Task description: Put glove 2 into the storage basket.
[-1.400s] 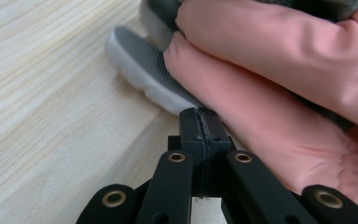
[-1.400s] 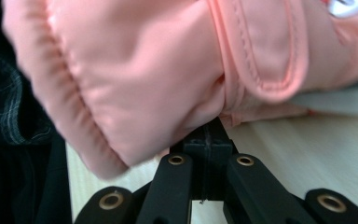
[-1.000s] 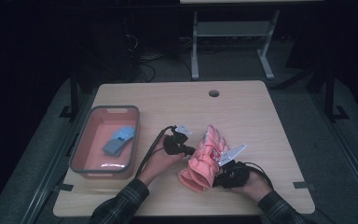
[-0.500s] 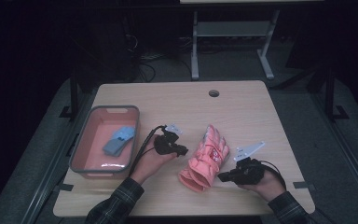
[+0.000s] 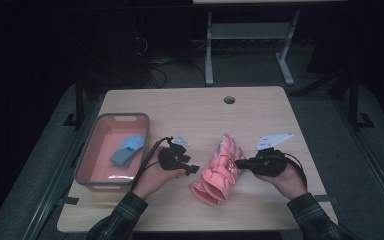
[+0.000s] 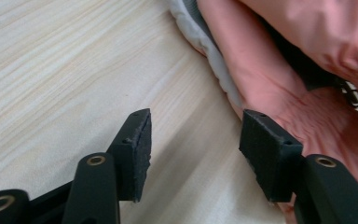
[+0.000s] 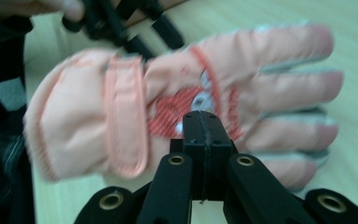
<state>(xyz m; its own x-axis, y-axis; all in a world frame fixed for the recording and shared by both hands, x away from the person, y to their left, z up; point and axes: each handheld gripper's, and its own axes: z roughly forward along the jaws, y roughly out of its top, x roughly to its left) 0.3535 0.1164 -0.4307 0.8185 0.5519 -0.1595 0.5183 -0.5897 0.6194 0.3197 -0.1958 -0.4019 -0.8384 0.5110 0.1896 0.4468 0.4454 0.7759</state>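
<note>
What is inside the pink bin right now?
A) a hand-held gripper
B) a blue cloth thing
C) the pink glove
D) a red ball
B: a small blue cloth thing lies in the bin, while the glove lies out on the table between the two hand-held grippers.
</note>
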